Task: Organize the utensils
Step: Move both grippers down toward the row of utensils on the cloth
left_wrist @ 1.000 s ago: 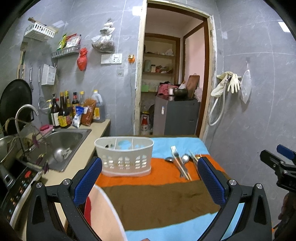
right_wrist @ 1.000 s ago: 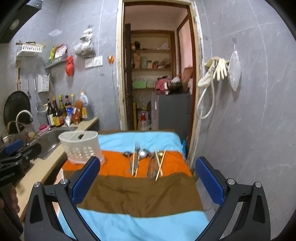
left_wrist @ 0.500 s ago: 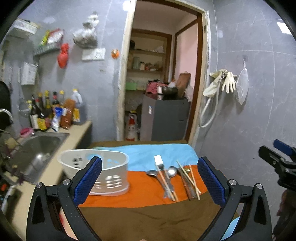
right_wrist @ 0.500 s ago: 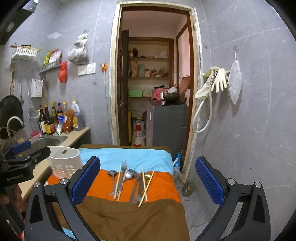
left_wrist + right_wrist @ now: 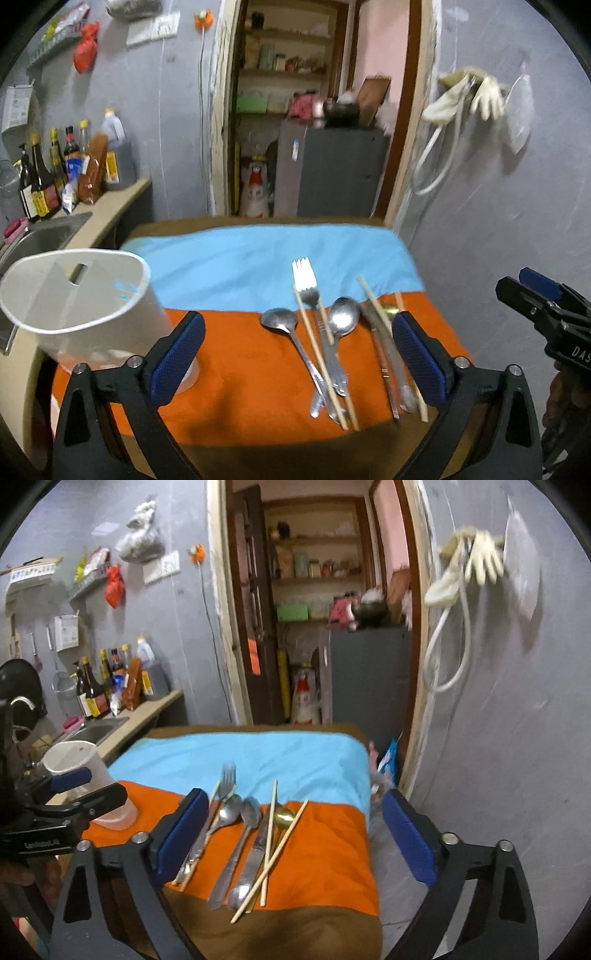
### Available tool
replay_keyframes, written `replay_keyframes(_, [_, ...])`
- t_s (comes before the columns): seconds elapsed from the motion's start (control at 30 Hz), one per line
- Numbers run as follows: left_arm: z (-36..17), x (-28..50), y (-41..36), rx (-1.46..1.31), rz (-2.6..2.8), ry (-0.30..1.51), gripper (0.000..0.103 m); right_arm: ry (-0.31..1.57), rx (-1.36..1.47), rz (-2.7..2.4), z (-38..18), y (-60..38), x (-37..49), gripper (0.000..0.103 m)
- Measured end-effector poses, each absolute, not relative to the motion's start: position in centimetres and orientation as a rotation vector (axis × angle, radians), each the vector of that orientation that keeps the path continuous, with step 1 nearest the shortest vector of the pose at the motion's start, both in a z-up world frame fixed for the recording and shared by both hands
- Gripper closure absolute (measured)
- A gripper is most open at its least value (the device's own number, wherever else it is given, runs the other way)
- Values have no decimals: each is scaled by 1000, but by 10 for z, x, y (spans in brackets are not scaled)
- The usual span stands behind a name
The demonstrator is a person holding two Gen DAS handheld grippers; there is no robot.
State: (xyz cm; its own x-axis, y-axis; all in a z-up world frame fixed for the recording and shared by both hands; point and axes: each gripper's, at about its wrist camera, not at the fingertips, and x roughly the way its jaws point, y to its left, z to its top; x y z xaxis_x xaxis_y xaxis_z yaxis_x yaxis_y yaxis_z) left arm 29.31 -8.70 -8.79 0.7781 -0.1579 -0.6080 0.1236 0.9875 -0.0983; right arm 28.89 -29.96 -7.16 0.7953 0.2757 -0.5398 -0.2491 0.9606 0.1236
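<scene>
So, quick rundown:
Left tongs [image 5: 297, 354]: apart, just been closing a touch, nothing between them.
Right tongs [image 5: 291, 834]: apart too, also just narrowing, nothing gripped.
Utensils [image 5: 332, 350]: on the orange stripe of the desk [image 5: 236, 362], ahead of and below both tongs, handles running toward them.
Basket [image 5: 74, 295]: white, left of the left tongs, so that hand's nearer it.
Count: one fork [image 5: 308, 286], looks like four spoons, one knife, roughly four chopsticks; overlap makes it fuzzy.
</scene>
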Motion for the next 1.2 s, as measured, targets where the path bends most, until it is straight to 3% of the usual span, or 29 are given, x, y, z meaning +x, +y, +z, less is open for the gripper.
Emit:
replay_keyframes(0.17, [-120, 326, -88, -40, -133, 773, 42, 681, 104, 335, -101, -300, 320, 41])
replay_keyframes(0.27, [-136, 340, -87, -55, -145, 834, 53, 739, 124, 368, -116, -298, 333, 52])
replay_keyframes(0.47, [-158, 353, -86, -84, -170, 944, 76, 845, 136, 389, -140, -297, 355, 65])
replay_keyframes(0.63, [-166, 359, -80, -124, -163, 996, 86, 906, 138, 392, -152, -289, 371, 78])
replay_keyframes(0.87, [-167, 372, -78, -164, -189, 1050, 89, 991, 147, 362, -167, -284, 391, 90])
replay_keyframes(1.2, [-168, 390, -70, -226, -197, 1124, 92, 1069, 116, 328, -165, -274, 406, 91])
